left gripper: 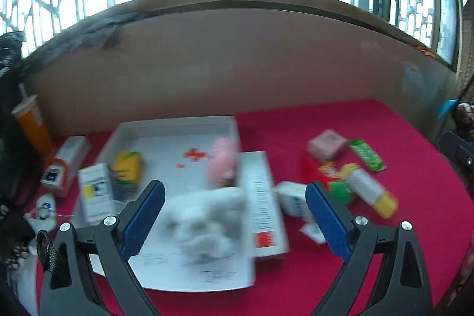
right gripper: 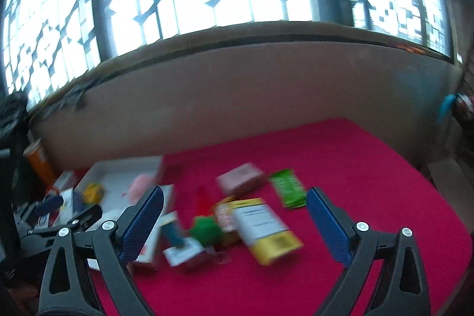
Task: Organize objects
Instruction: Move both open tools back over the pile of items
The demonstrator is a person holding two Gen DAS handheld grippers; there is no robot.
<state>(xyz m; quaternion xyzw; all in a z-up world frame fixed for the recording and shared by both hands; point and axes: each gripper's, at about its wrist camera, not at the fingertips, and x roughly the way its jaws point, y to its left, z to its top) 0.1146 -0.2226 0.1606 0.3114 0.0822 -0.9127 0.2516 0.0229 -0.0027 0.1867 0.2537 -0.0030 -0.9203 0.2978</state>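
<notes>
My left gripper point(left gripper: 234, 197) stands open above a white tray point(left gripper: 166, 126) on the red cloth. In the tray lie a white fluffy toy point(left gripper: 207, 224), a pink plush point(left gripper: 223, 162), a yellow crayon box point(left gripper: 126, 168) and a white carton point(left gripper: 96, 194). My right gripper point(right gripper: 235, 203) is open too, above a loose pile: a yellow-and-white box point(right gripper: 266, 230), a green ball point(right gripper: 206, 230), a pink box point(right gripper: 241, 178) and a green packet point(right gripper: 287, 191). Nothing is between either pair of fingers. Both views are blurred.
An orange cup point(left gripper: 31, 126) with a straw stands at the far left by a white-and-orange box point(left gripper: 66, 162). A long white box point(left gripper: 263, 203) lies along the tray's right side. A brown board point(left gripper: 237, 64) walls off the back. The red cloth point(right gripper: 355, 168) spreads right.
</notes>
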